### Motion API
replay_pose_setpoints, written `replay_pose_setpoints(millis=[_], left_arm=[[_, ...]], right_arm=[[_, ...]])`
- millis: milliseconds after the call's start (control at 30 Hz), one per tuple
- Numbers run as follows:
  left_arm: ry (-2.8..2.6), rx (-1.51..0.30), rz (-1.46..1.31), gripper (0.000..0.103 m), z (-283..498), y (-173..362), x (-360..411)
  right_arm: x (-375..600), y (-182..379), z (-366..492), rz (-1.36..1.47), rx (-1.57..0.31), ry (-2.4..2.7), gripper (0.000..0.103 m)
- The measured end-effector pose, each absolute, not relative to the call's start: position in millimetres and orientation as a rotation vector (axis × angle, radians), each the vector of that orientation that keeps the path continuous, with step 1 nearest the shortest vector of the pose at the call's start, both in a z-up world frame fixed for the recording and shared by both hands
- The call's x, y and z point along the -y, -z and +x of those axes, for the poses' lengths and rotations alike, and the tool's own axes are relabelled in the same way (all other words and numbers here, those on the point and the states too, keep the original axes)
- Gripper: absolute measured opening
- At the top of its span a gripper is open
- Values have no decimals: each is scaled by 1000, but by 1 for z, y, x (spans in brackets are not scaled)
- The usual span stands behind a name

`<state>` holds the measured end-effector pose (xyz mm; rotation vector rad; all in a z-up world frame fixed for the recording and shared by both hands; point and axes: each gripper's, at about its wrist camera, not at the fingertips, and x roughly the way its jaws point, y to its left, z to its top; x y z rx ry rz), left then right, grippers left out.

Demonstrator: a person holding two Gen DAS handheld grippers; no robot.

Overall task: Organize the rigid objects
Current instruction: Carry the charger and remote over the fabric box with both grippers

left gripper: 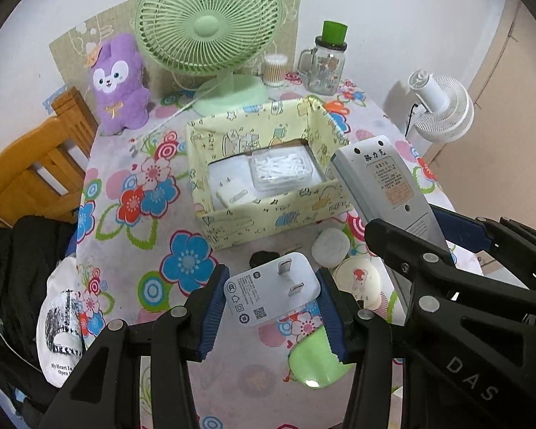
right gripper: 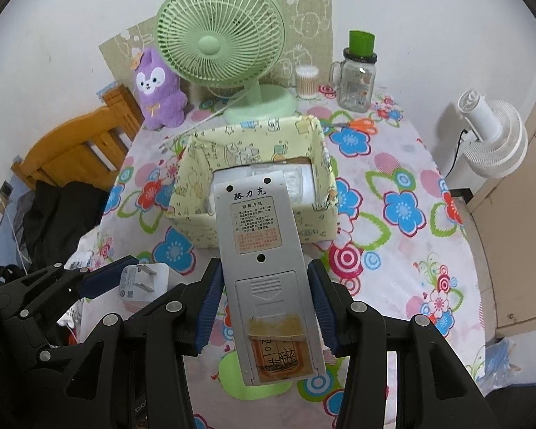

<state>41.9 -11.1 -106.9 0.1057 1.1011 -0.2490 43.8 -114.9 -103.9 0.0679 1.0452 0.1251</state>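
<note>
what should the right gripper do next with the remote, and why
Probably carry the remote a little further forward over the yellow box, then lower it in. The right gripper grips its lower half, back side up, and its far end already overlaps the box's near wall. The left gripper holds the plug adapter short of the box.

A white plug adapter (left gripper: 271,290) sits clamped between the blue pads of the left gripper (left gripper: 269,304), its two flat prongs and printed label facing up. The grey remote (right gripper: 264,268) lies back-side up in the right gripper (right gripper: 264,307) — battery cover and a patch of yellowed tape nearest the tool, its far end reaching over the near wall of the yellow box (left gripper: 268,221). Ahead of both tools, the box holds a white charger (left gripper: 232,195) and a clear plastic case (left gripper: 284,168).
</note>
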Motion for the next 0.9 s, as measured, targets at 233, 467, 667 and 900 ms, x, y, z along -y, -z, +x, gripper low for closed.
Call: replay_pose_setpoints(millis=[233, 467, 667, 900], left_arm=[[264, -1080, 121, 50, 43, 97, 14], [264, -1079, 106, 50, 50, 95, 16], [246, -1080, 97, 50, 63, 93, 21], [215, -1089, 83, 50, 83, 94, 25]], right_arm=[[116, 94, 43, 76, -1029, -107, 51], [119, 90, 50, 63, -1031, -102, 51], [123, 91, 67, 55, -1047, -120, 51], [128, 92, 91, 41, -1060, -148, 51]])
